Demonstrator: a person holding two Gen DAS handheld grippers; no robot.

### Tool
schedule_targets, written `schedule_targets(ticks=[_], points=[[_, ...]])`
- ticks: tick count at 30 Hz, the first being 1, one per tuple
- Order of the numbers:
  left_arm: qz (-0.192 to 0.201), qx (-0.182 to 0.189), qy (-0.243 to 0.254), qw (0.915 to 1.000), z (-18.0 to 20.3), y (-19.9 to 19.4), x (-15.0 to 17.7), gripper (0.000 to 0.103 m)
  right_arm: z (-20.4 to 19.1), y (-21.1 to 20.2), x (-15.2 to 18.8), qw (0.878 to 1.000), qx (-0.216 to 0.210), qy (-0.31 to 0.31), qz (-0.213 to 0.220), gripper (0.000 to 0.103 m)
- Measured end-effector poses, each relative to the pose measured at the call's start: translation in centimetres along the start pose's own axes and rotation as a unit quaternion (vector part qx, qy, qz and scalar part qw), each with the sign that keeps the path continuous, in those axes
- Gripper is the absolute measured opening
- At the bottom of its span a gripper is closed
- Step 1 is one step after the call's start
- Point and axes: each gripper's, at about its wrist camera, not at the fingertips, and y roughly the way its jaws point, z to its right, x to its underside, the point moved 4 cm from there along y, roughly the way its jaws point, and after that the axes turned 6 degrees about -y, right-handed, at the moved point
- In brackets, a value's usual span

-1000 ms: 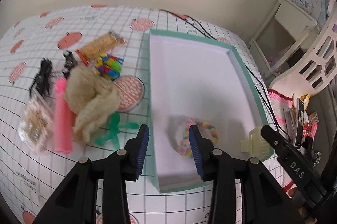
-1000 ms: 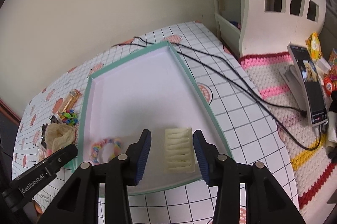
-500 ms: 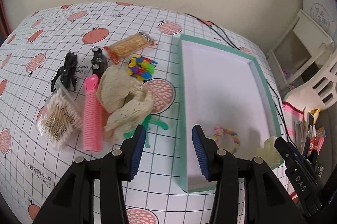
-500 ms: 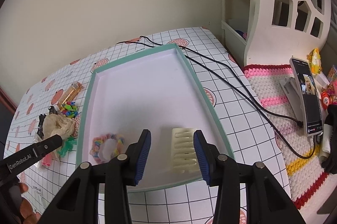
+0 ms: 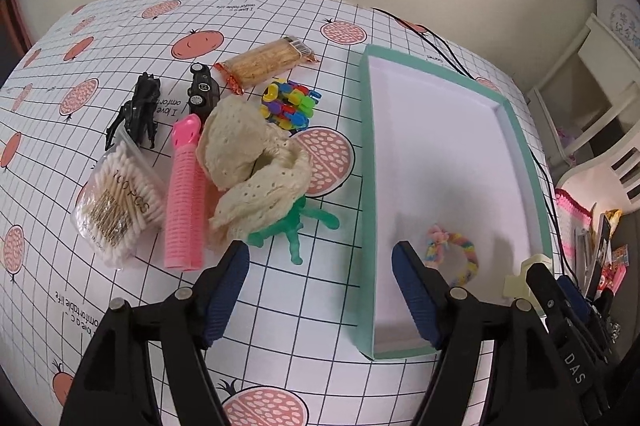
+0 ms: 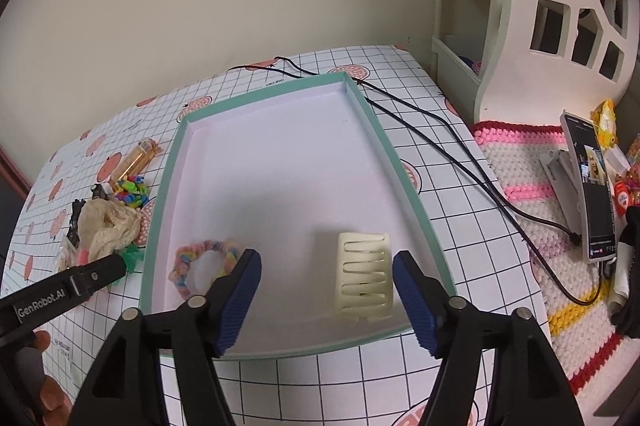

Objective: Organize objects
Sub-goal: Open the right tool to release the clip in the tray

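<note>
A green-rimmed tray (image 5: 366, 162) (image 6: 158, 210) with a white floor holds a pastel braided hair tie (image 5: 454, 254) (image 6: 200, 260) and a cream claw clip (image 6: 364, 276) (image 5: 516, 280). Left of the tray lie a cream lace cloth (image 5: 256, 166), a pink hair roller (image 5: 186, 194), a green toy figure (image 5: 294, 226), a cotton swab pack (image 5: 116, 202), coloured clips (image 5: 288, 104), a snack bar (image 5: 266, 62), a black toy car (image 5: 202, 92) and a black clip (image 5: 138, 110). My left gripper (image 5: 320, 290) is open above the tray's near left edge. My right gripper (image 6: 326, 296) is open over the tray's near end.
Black cables (image 6: 440, 142) run past the tray's right side. A phone (image 6: 592, 186) stands on a crocheted mat (image 6: 532, 194) at the right, beside a white shelf unit (image 6: 520, 6). The checked tablecloth (image 5: 100, 38) reaches the wall behind.
My left gripper swung left from over the hair tie toward the pile of loose objects and opened wider. My right gripper pulled back from the claw clip and opened wider.
</note>
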Motion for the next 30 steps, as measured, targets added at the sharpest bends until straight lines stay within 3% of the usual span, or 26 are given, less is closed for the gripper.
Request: schedule_targets(ticks=[6, 8, 11, 21, 30], points=[[-0.007, -0.016, -0.015, 0.9997, -0.9, 0.5, 0.1, 0.077, 0.1, 0.2, 0.1, 1.0, 0.0, 0.003, -0.002, 0.089], [-0.011, -0.022, -0.024, 0.9994, -1.3, 0.7, 0.1, 0.091, 0.2, 0.2, 0.2, 1.0, -0.001, 0.005, -0.003, 0.092], [-0.016, -0.027, -0.035, 0.9989, -1.9, 0.9, 0.1, 0.091, 0.2, 0.3, 0.2, 1.0, 0.001, 0.004, -0.004, 0.099], [0.001, -0.058, -0.035, 0.9977, -2.5, 0.7, 0.0, 0.091, 0.1, 0.5, 0.4, 1.0, -0.002, 0.002, -0.005, 0.103], [0.004, -0.058, -0.043, 0.9974, -2.9, 1.0, -0.6, 0.091, -0.2, 0.6, 0.5, 1.0, 0.001, -0.008, -0.004, 0.103]])
